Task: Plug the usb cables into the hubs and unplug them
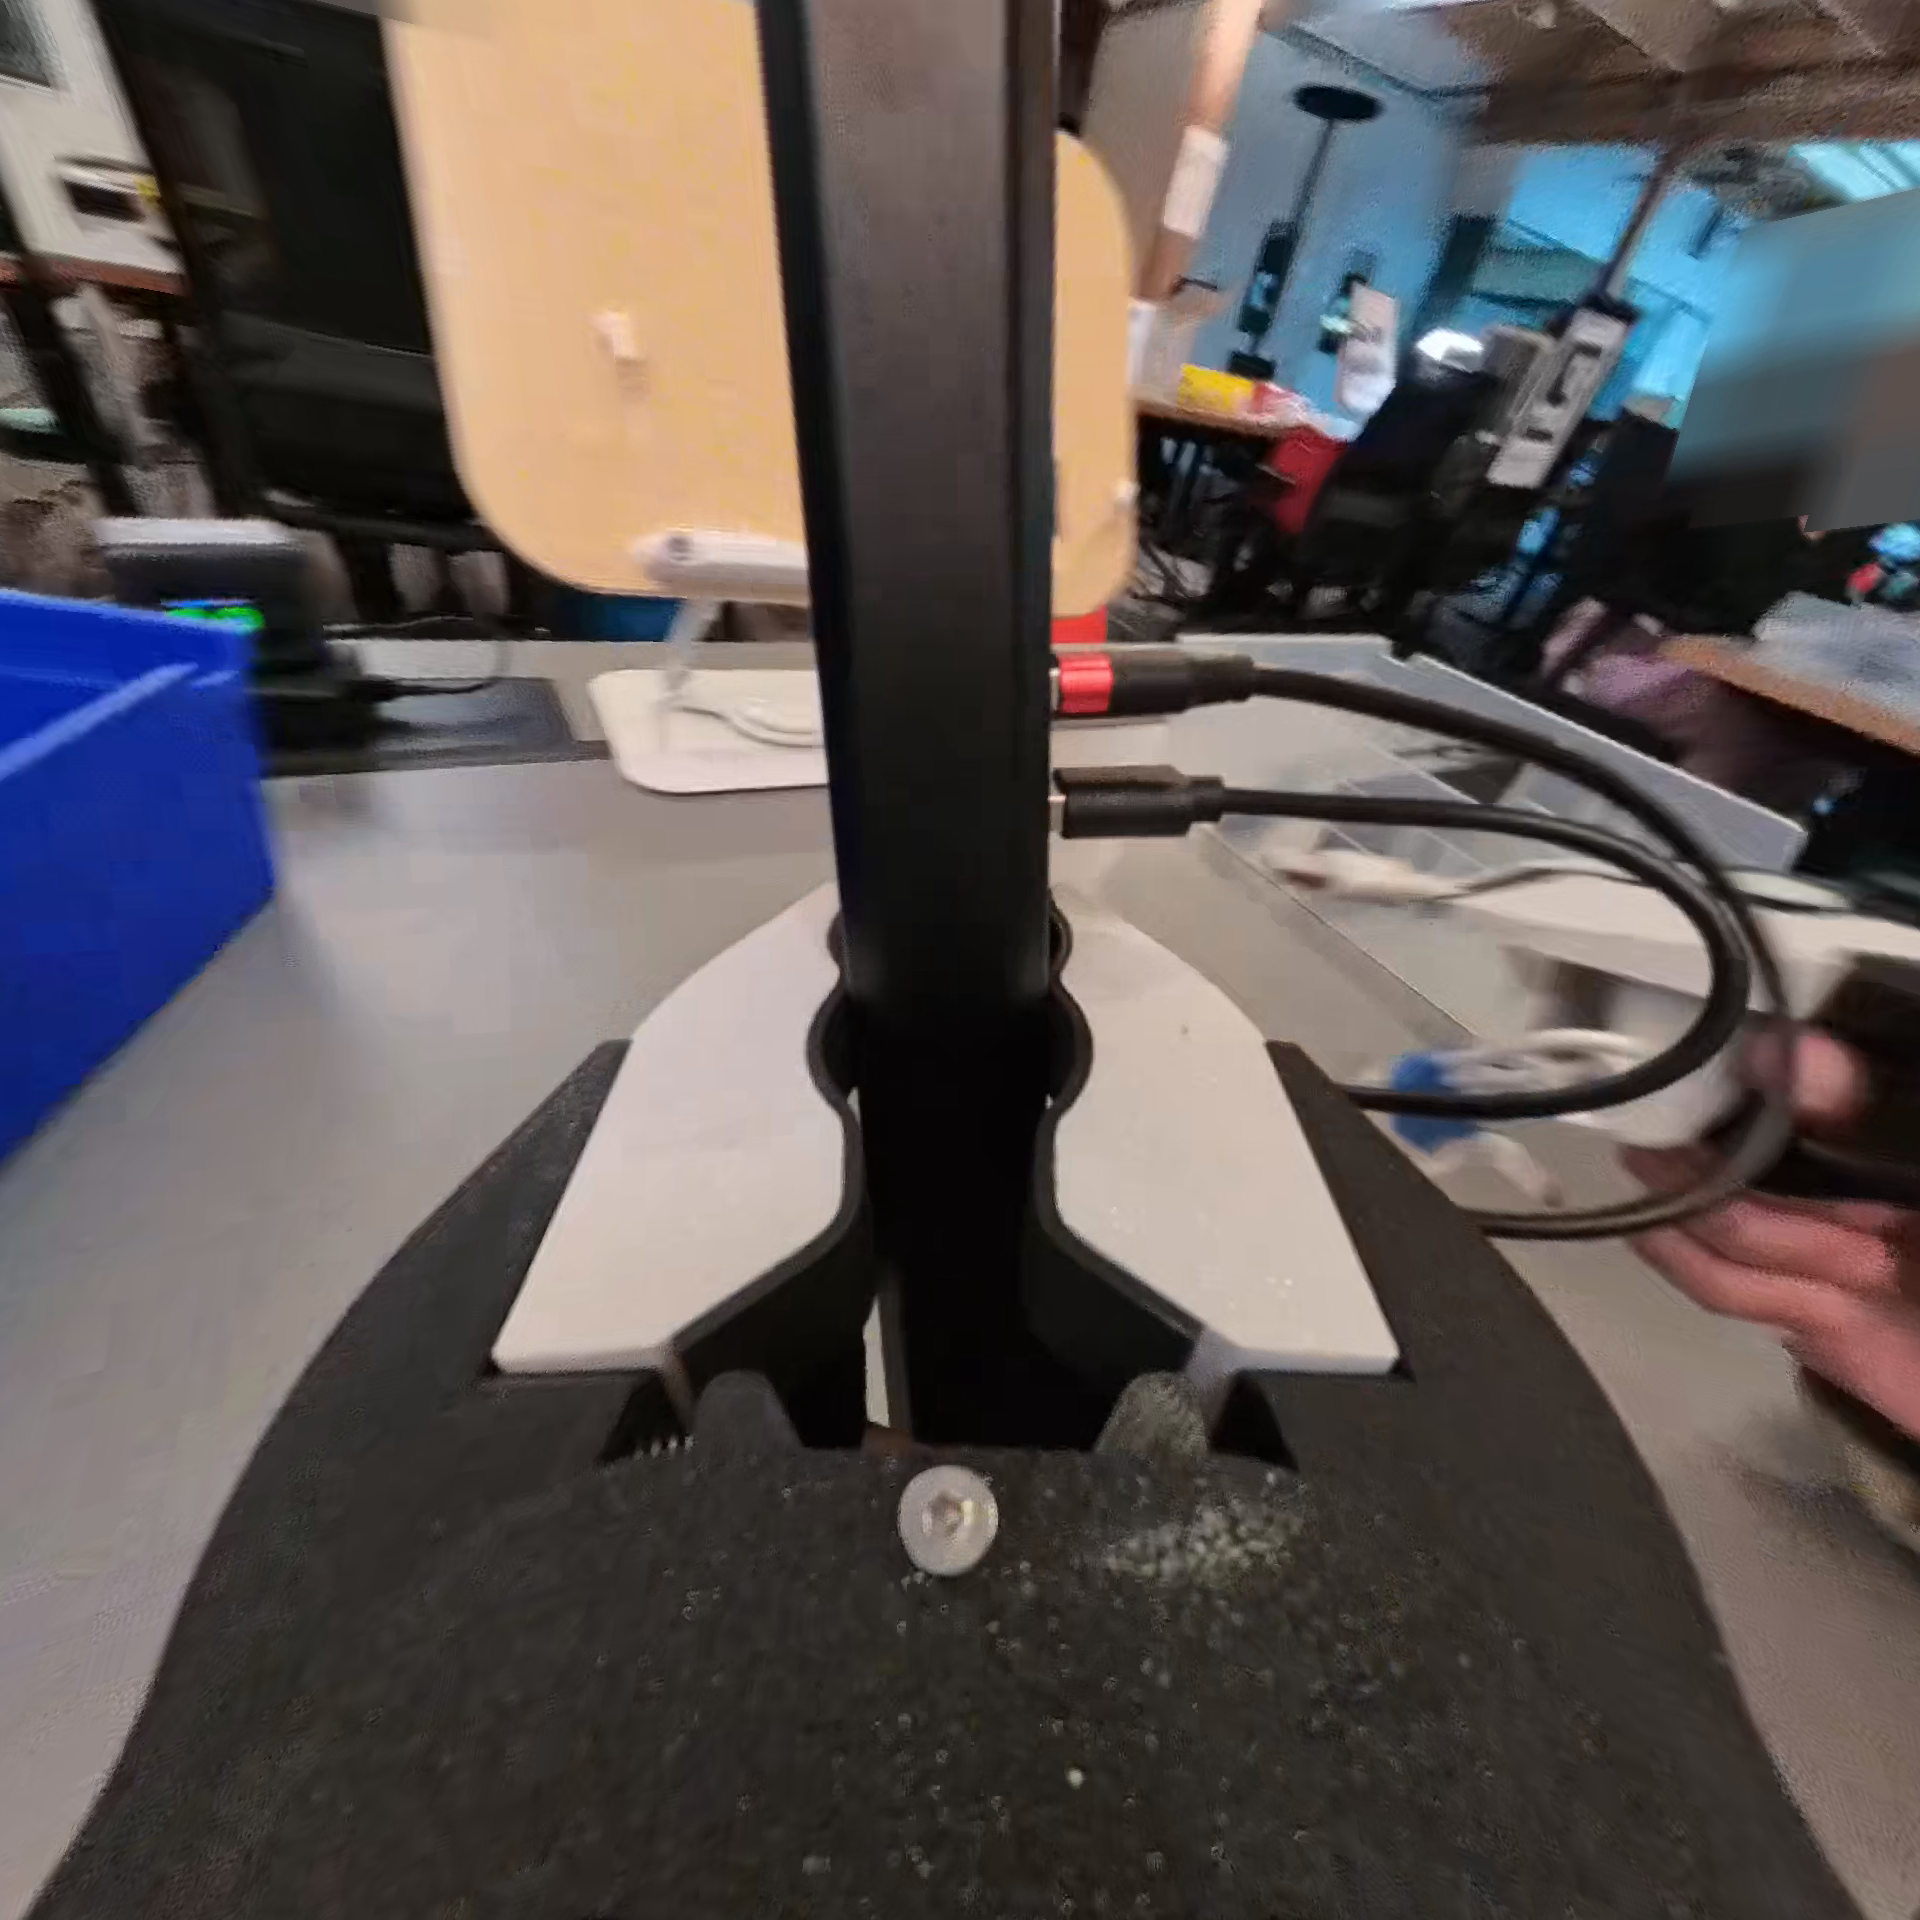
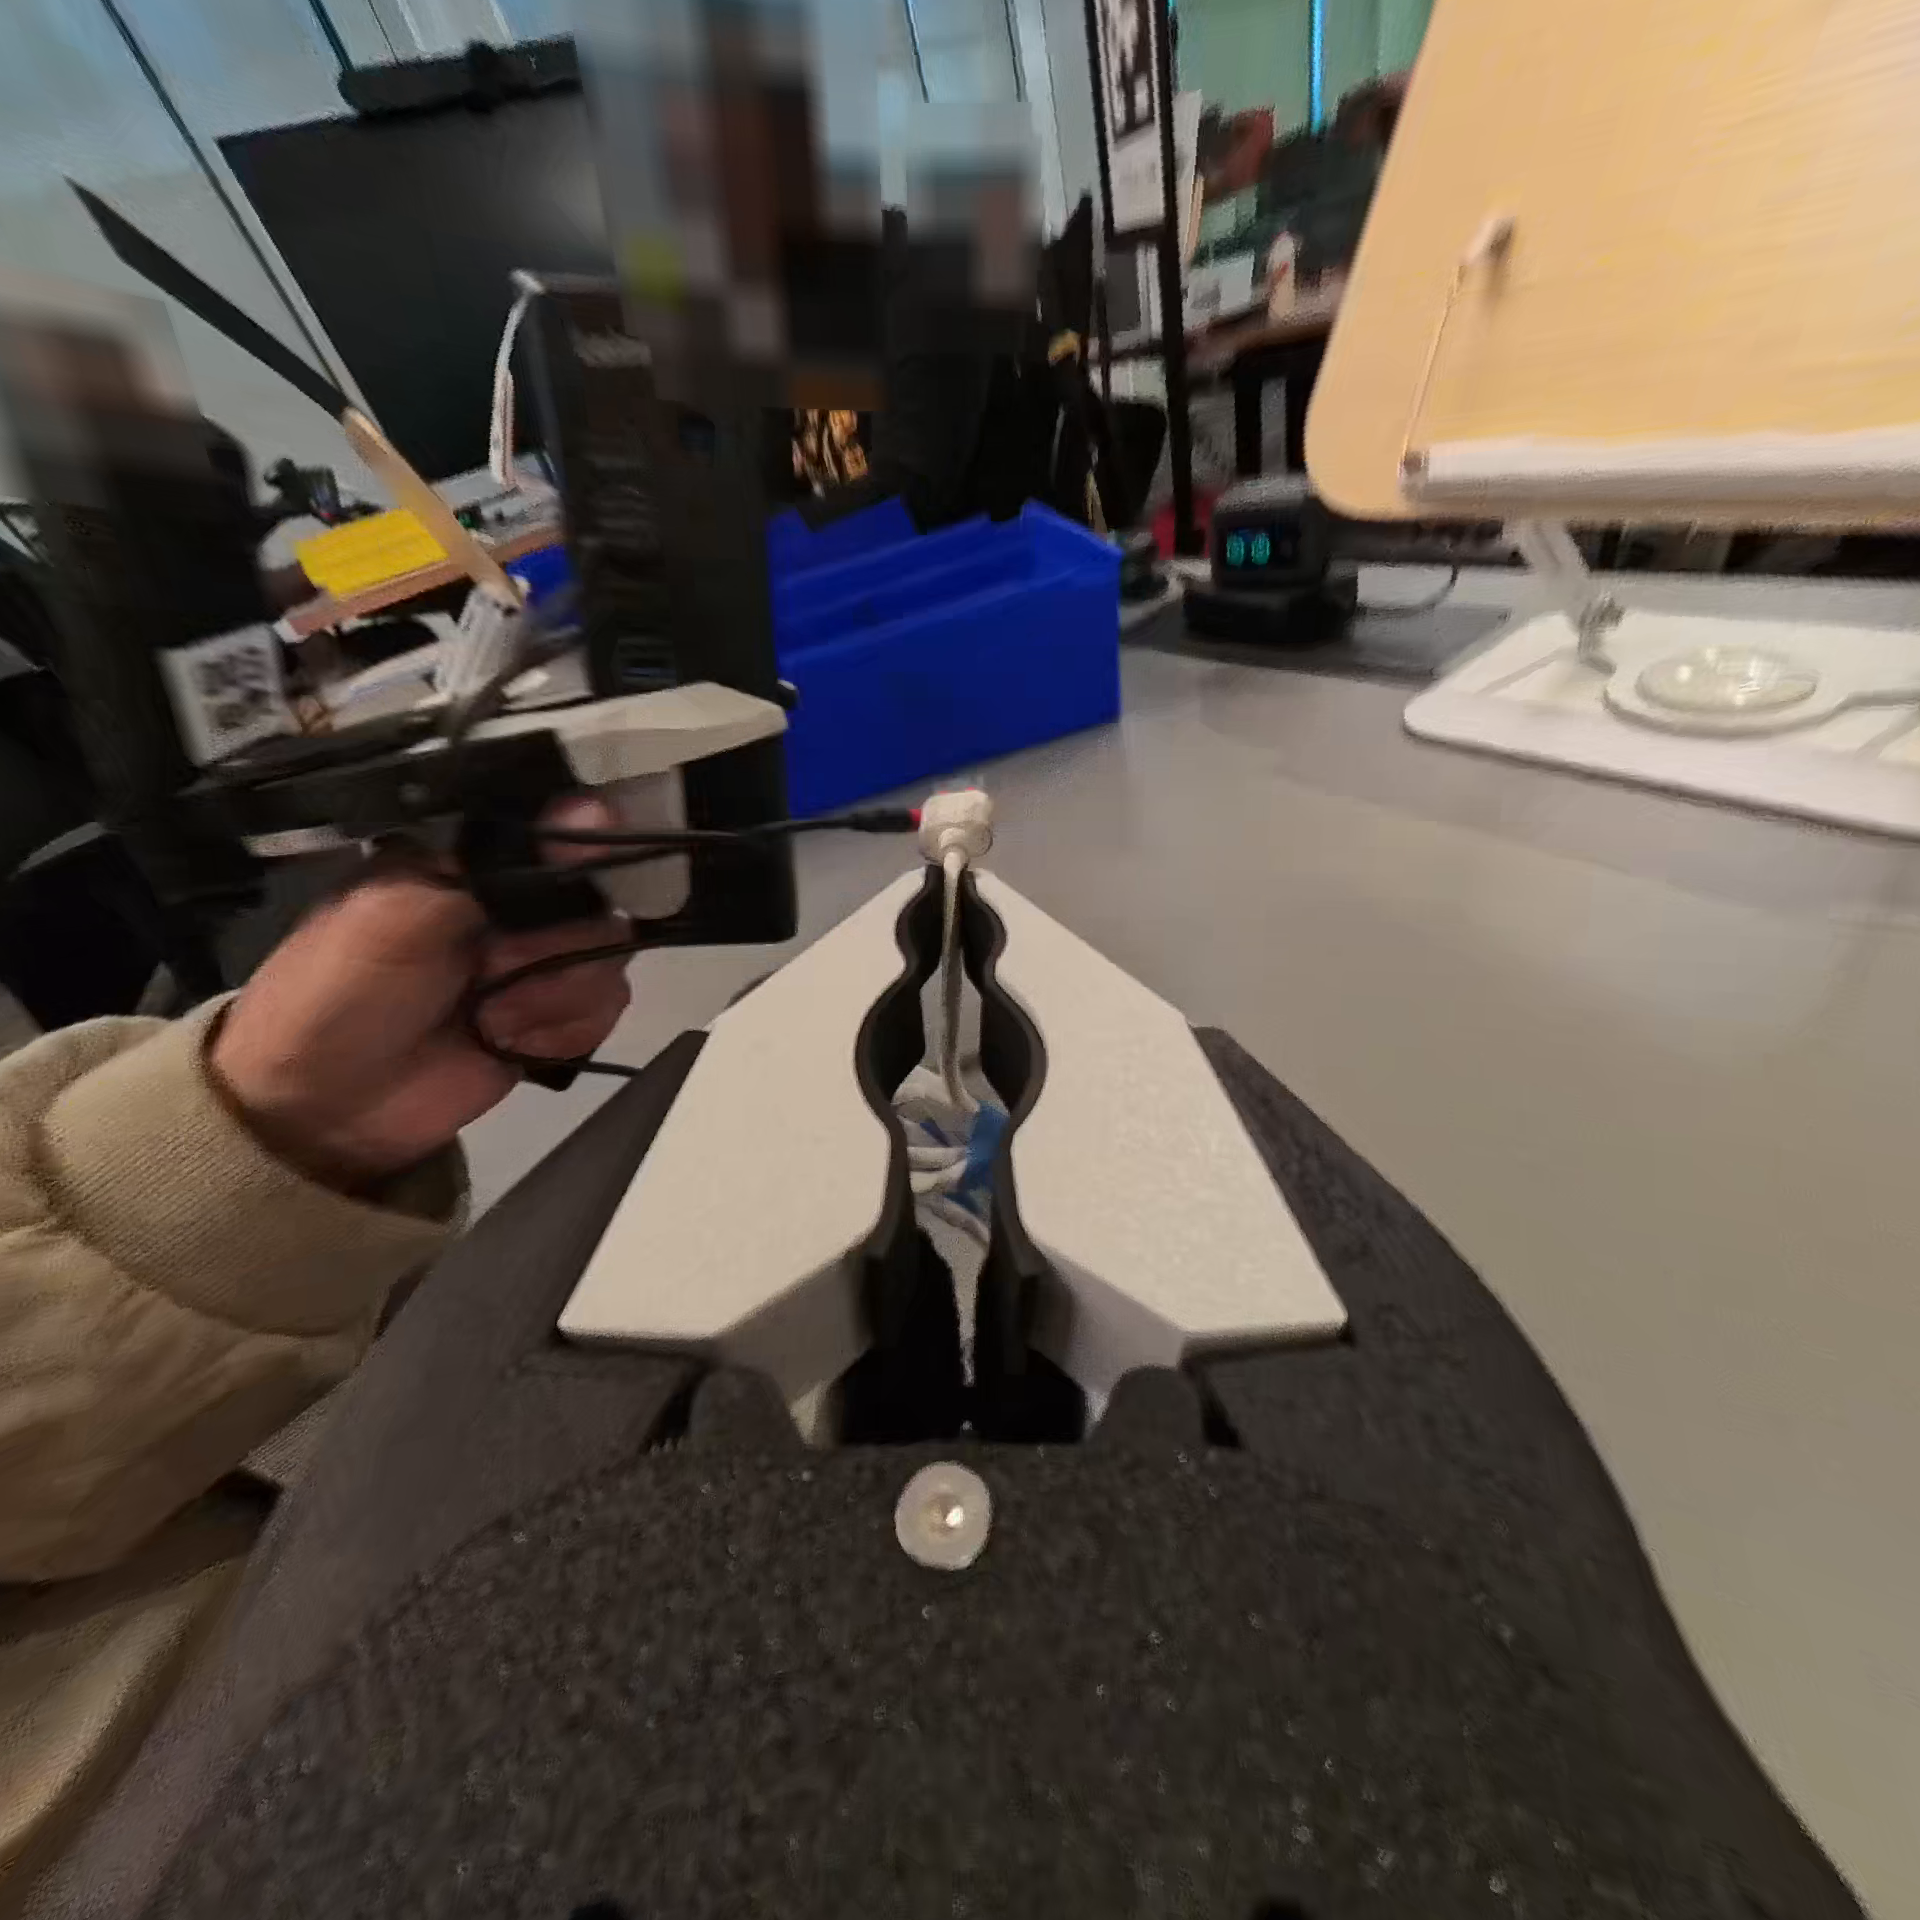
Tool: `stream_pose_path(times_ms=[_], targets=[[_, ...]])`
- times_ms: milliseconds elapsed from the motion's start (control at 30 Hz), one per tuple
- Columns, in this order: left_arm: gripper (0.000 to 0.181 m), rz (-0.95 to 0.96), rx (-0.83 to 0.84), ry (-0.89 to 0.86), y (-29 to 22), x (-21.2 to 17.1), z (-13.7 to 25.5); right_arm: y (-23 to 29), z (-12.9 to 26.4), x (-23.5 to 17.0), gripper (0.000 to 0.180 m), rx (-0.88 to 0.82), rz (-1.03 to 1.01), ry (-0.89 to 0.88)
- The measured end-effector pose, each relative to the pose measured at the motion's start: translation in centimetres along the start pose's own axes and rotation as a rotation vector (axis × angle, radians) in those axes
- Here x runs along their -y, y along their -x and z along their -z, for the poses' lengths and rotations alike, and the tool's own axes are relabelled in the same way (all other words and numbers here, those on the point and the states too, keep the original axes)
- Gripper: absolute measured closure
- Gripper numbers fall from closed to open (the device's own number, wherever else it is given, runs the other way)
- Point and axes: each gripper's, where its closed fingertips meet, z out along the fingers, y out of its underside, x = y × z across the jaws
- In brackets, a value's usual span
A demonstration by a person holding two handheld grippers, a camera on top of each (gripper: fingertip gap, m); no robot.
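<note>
Clamping a tall black hub [image 1: 925, 520], the left tool [image 1: 948, 997] fills the left wrist view from 6 o'clock up to the centre, its white fingers [image 1: 686, 1174] pressed on the hub's lower end so the hub stands upright through 12 o'clock. Two black cables are plugged into the hub's right side toward 3 o'clock: one with a red-collared plug [image 1: 1143, 683] above, one with a plain black plug [image 1: 1132, 802] just below it. Both loop down toward 4 o'clock, where a hand [image 1: 1808, 1247] and a blurred white cable [image 1: 1538, 1081] with a blue tie show. A blue bin [image 1: 114, 831] sits at 9 o'clock on the grey surface [image 1: 436, 935], and a tan board on a white stand [image 1: 707, 727] rises behind the hub.

Turning to the right wrist view, the right tool [image 2: 951, 904] is closed on the white cable [image 2: 951, 997], whose white plug [image 2: 956, 821] sticks out just past the tips at the centre, pointing away. Coils of that cable with a blue tie lie between the fingers. At 9 o'clock a hand [image 2: 395, 1029] in a cream sleeve holds the left tool's handle [image 2: 582, 831], with the hub [image 2: 665, 499] standing above it. A thin black cable with a red-tipped plug [image 2: 883, 821] reaches from there to just beside the white plug. The bin [image 2: 935, 644] lies toward 11 o'clock and the stand [image 2: 1662, 707] at 2 o'clock.
</note>
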Motion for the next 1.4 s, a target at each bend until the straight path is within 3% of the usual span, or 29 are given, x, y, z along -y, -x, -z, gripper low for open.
stream_pose_path(times_ms=[100,333,500,700,833,933,1067,1167,1267,1333,1400], targets=[[0.15,0.028,-0.075,0.003,-2.3,-0.7,-0.7,-1.9,0.4,0.0,0.178,-0.013,0.012,0.03],[0.151,0.08,-0.096,0.038,-1.9,-2.3,-0.9,-4.1,2.1,1.7,0.177,-0.083,0.128,0.048],[0.151,0.098,-0.127,0.055,-2.2,-2.9,-0.5,-4.3,3.4,3.0,0.177,-0.043,0.107,0.086],[0.151,0.068,-0.14,0.063,-3.0,-2.4,1.4,-10.5,10.9,11.3,0.178,-0.236,0.106,-0.072],[0.151,0.074,-0.17,0.081,-4.4,-3.3,2.4,-14.4,14.7,13.5,0.178,-0.322,0.116,-0.137],[0.151,0.123,-0.214,0.093,-5.1,-3.9,2.2,-18.4,15.1,10.8,0.178,-0.387,0.176,0.027],[0.151,0.153,-0.226,0.102,-4.9,-4.3,1.8,-23.4,14.9,1.3,0.177,-0.435,0.113,0.457],[0.151,0.151,-0.208,0.101,-4.2,-4.4,1.6,-24.4,13.6,-2.8,0.17,-0.44,0.021,0.552],[0.151,0.172,-0.198,0.079,-3.7,-4.2,1.4,-25.3,13.3,-3.1,0.144,-0.52,-0.032,0.557],[0.15,0.182,-0.193,0.061,-3.5,-4.1,1.3,-25.1,13.7,-0.7,0.138,-0.595,0.008,0.491],[0.15,0.176,-0.169,0.043,-3.5,-4.0,1.2,-21.4,12.5,3.3,0.135,-0.575,0.079,0.379]])
